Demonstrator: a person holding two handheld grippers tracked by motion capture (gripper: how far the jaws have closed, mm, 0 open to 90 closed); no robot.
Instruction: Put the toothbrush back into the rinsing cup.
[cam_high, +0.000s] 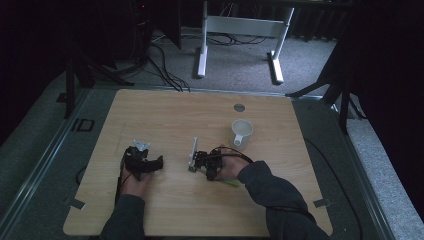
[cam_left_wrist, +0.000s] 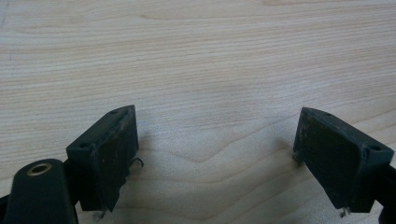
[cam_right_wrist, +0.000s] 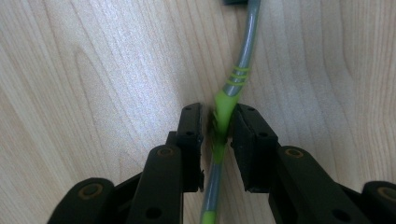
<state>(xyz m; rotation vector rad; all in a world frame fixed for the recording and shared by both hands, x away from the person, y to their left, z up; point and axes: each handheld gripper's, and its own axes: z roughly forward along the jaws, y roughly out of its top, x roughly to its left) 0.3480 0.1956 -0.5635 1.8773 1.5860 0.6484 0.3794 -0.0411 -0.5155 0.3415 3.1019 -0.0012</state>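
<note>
A slim grey handle with a lime-green grip section, like a toothbrush, lies flat on the wooden table. My right gripper points down at it with the green section between its pads. The jaws stand narrow, and a thin gap shows on the left pad's side. In the high view the right gripper is right of the table's centre, and a green end of the handle pokes out under the hand. My left gripper rests open over bare wood, also seen at the left.
A white mug stands upright just beyond the right gripper. A round grey grommet sits in the tabletop farther back. White desk legs and cables lie on the floor beyond the table.
</note>
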